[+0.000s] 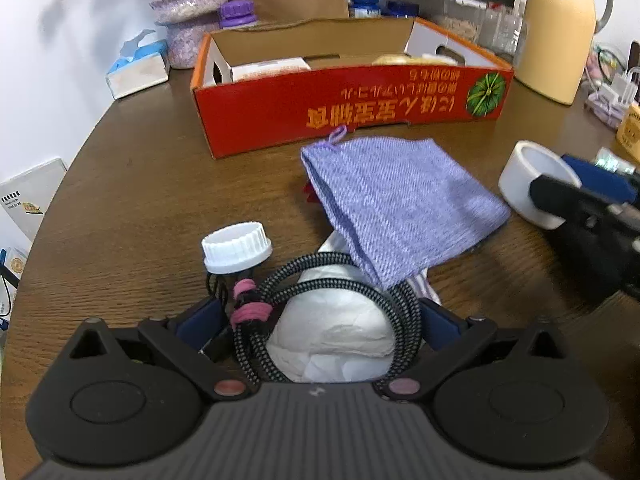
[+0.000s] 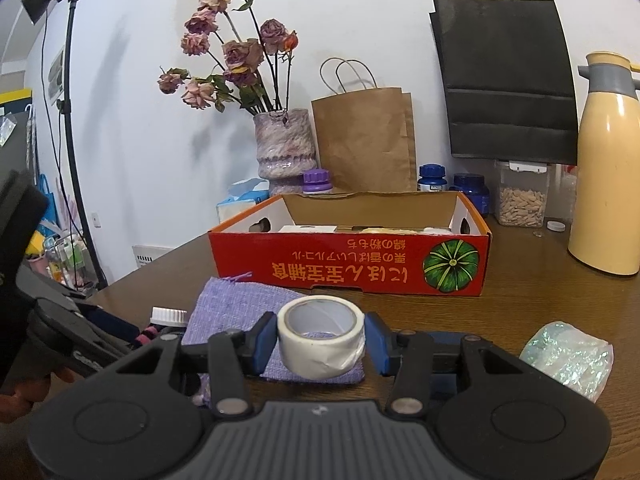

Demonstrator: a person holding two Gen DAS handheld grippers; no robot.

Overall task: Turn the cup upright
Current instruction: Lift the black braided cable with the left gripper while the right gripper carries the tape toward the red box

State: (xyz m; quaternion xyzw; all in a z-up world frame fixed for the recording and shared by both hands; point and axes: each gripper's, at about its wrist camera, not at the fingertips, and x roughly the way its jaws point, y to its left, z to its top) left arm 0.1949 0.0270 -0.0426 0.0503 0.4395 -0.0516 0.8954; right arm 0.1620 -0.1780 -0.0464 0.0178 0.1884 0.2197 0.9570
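My right gripper is shut on a white roll of tape, with a blue pad pressed on each side of it; its open end faces up and forward. From the left wrist the same roll shows at the right, above the table edge. An iridescent, translucent cup-like thing lies on its side to the right of the roll. My left gripper stands wide open, pointing down over a coiled braided cable and crumpled white paper. No pad presses on either.
A purple cloth lies mid-table beside a white-capped bottle. Behind it stands a red cardboard box. A cream thermos, a vase of dried roses, paper bags, jars and a tissue box line the back of the wooden table.
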